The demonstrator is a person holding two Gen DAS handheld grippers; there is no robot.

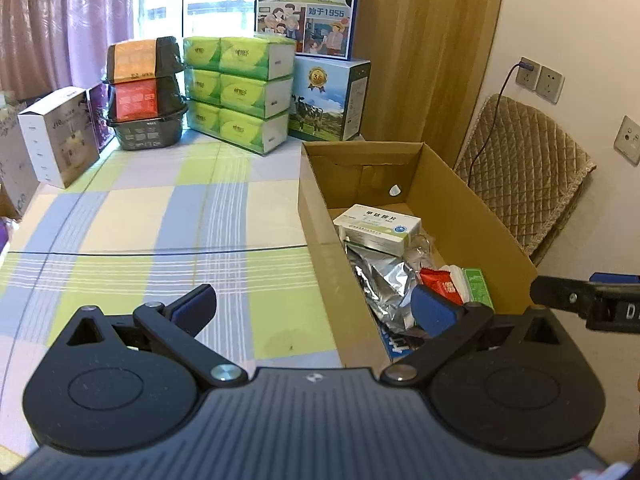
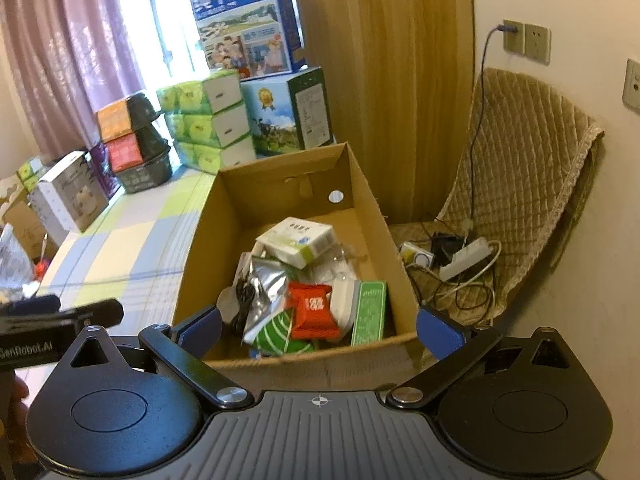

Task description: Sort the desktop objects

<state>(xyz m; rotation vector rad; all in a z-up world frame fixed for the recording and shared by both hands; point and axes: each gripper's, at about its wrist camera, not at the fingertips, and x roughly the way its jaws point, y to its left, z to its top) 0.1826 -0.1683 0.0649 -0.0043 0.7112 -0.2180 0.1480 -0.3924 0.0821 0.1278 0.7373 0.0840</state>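
An open cardboard box stands on the checked tablecloth. Inside lie a white and green medicine box, a silver foil pouch, a red snack packet, a green carton and a green striped packet. My left gripper is open and empty, straddling the box's left wall. My right gripper is open and empty above the box's near end. Each gripper shows at the edge of the other's view.
At the table's back stand green tissue packs, stacked black bowls, a white carton and milk cartons. A quilted chair with a power strip and cables stands to the right, beside the wall sockets.
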